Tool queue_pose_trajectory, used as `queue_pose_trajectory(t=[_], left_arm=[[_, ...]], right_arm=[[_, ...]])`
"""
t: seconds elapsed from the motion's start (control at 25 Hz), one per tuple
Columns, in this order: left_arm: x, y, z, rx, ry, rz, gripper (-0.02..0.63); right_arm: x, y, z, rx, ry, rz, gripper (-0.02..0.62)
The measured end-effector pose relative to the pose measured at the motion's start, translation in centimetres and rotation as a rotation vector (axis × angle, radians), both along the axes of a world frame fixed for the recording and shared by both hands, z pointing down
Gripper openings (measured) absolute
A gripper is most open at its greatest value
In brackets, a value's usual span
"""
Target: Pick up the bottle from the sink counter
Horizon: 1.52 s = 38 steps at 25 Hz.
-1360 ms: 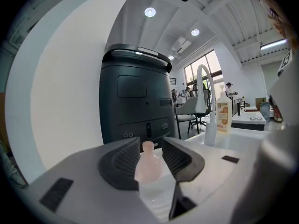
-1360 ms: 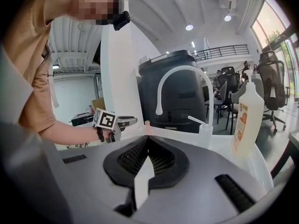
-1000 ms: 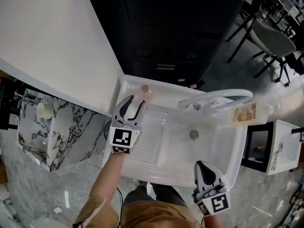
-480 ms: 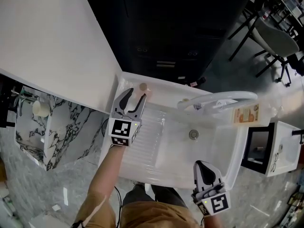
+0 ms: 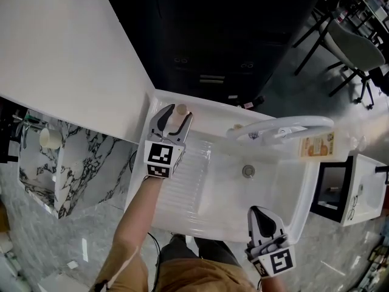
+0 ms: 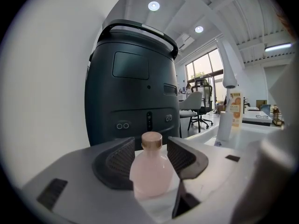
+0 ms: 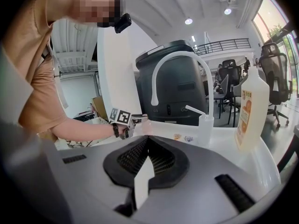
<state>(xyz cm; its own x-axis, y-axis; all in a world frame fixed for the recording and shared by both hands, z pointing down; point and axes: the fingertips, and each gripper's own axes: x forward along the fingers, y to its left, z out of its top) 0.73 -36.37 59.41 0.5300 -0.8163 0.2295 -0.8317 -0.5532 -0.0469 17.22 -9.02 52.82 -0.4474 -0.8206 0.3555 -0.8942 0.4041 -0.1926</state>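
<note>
A small pale pink bottle (image 5: 181, 110) with a tan cap stands upright at the back left corner of the white sink counter (image 5: 209, 119). My left gripper (image 5: 176, 115) reaches around it. In the left gripper view the bottle (image 6: 150, 174) stands between the two dark ribbed pads (image 6: 117, 161), with small gaps on both sides, and the jaws are opening. My right gripper (image 5: 265, 216) hangs near the sink's front edge, far from the bottle, its jaws together with nothing between them (image 7: 148, 143).
A white arched faucet (image 5: 285, 126) spans the sink basin (image 5: 255, 190). An orange-labelled soap bottle (image 5: 316, 145) stands at the back right. A ribbed drainboard (image 5: 185, 184) lies below the left gripper. A white wall (image 5: 67, 59) is on the left, with a dark cabinet (image 6: 131, 78) behind the counter.
My left gripper has moved forward to the counter's back corner, so its jaws now straddle the pink bottle. The right gripper has stayed put.
</note>
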Motion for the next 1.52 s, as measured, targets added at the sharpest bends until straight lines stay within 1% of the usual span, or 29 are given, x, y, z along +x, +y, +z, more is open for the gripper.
queue_pose_trajectory(t=[0.28,0.92,1.0,1.08,1.24,1.44,1.52], left_arm=[[0.9,-0.8,0.4,0.006,0.011,0.008,0.221],[1.4,-1.9,1.3,0.020,0.022,-0.009,0.216],[1.3,-1.9,1.3,0.023,0.019,-0.015,0.212],[1.1,-2.1,1.3,0.030,0.019,-0.024,0.187],[1.1,-2.1,1.2,0.039,0.018,-0.025,0.181],[0.9,-2.2,1.0,0.038,0.049,-0.023,0.156],[1.0,-2.1,1.0,0.032,0.047,-0.010,0.153]], right_arm=[[0.7,0.0,0.5,-0.010,0.003,0.009,0.000],[1.5,-0.4,1.3,-0.020,0.002,0.014,0.000],[1.6,-0.4,1.4,-0.023,0.002,0.014,0.000],[1.7,-0.5,1.5,-0.026,0.003,0.016,0.000],[1.9,-0.5,1.5,-0.022,-0.001,0.019,0.000],[1.9,-0.6,1.6,-0.025,-0.003,0.019,0.000],[1.9,-0.6,1.7,-0.028,-0.004,0.018,0.000]])
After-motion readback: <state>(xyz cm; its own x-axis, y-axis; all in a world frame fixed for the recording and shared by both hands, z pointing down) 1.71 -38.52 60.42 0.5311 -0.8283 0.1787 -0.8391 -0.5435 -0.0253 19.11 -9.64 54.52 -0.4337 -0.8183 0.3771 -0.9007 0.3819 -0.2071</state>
